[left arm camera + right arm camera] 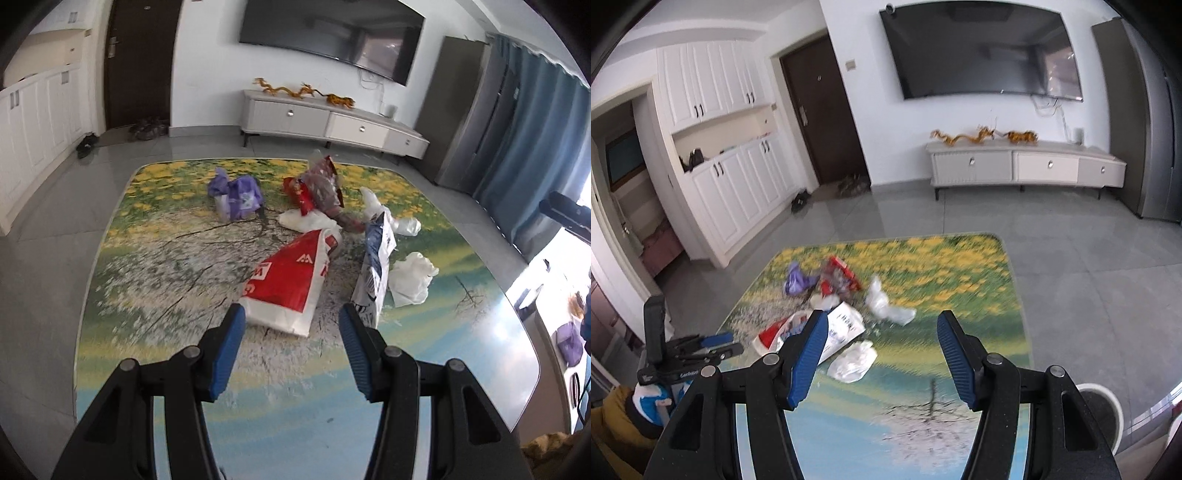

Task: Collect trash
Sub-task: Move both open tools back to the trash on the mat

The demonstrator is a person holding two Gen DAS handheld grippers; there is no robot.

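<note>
Trash lies on a table with a flower-print top [155,280]. In the left wrist view a red and white plastic bag [291,280] lies just ahead of my open left gripper [291,314]. A blue and white bag [375,266], a crumpled white bag [412,280], a red snack wrapper [321,188] and a purple bag [236,195] lie beyond. My right gripper [882,321] is open and empty above the table's near half; the same trash pile [834,295] lies ahead to its left. The left gripper [716,343] shows at the left of that view.
A white TV cabinet [332,122] with golden dragon figures stands against the far wall under a wall TV [328,29]. White cupboards [720,177] and a dark door [820,110] are at the left. A round white bin [1104,410] stands at the table's right.
</note>
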